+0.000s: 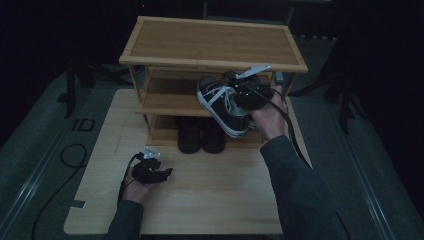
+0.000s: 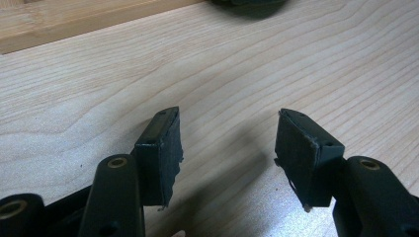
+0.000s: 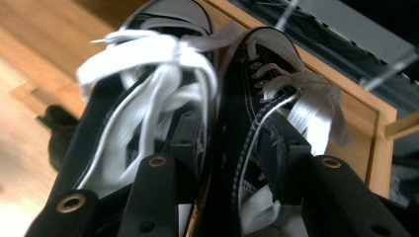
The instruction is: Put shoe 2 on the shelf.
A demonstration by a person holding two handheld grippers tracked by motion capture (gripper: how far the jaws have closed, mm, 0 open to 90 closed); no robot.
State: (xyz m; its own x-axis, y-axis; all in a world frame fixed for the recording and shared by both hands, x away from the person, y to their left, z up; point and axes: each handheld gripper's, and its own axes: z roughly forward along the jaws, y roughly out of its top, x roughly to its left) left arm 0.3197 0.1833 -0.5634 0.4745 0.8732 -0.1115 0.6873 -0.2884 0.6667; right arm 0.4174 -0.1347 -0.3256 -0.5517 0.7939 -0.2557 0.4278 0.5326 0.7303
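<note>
at the middle shelf of the three-tier rack [image 1: 210, 40] i hold two black-and-white sneakers [image 3: 197, 98] pinched together in my right claw [image 3: 225, 163]. two dark shoes [image 1: 201, 135] sit on the bottom shelf. my left claw [image 2: 227, 148] rests wide apart on the worktop [image 1: 210, 195], holding nothing.

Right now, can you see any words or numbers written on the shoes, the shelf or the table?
"ID": pale letters on the dark floor left of the table; dim, so only a likely reading.
Sneakers held in the right gripper: no brand or label can be read.
Wooden shelf: no writing.
Dark shoes on the bottom shelf: too dim to tell.
Left gripper, open over the table: no writing shows.
</note>
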